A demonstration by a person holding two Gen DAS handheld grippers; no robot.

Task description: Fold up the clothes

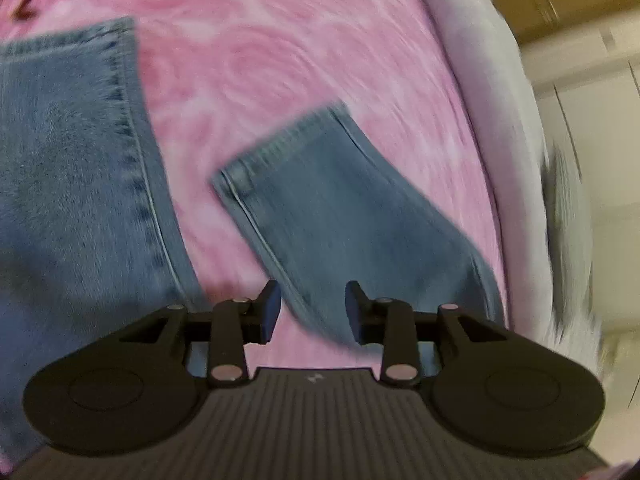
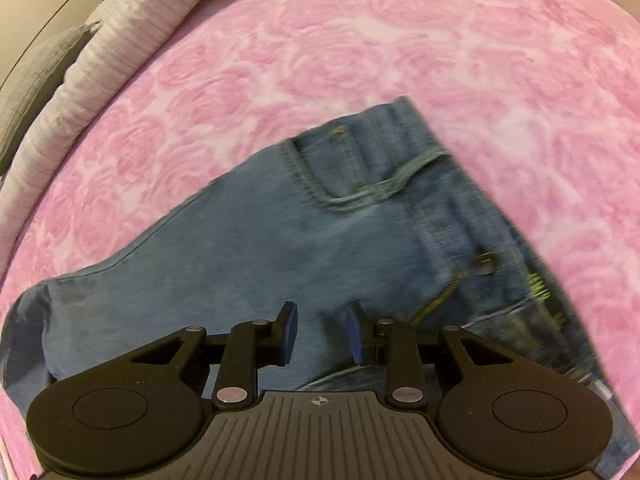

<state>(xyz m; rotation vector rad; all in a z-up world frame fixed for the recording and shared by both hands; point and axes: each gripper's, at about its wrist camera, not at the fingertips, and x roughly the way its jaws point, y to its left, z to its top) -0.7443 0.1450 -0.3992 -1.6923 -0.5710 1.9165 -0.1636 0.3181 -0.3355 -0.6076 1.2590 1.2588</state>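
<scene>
Jeans (image 2: 304, 232) beneath both grippers' parted jaws

1. The jeans (image 2: 304, 240) lay flat on the bedspread (image 2: 320, 40), waistband end toward the right in the right wrist view.
2. In the left wrist view, one leg hem (image 1: 304, 160) sat ahead of the left gripper (image 1: 312, 312), with the other leg (image 1: 72, 160) off to its left and bedspread showing between them.
3. The right gripper (image 2: 322, 332) hung over the thigh part, fingers apart.
4. Pillows (image 2: 100, 40) lined the bed's left edge in the right wrist view.
</scene>
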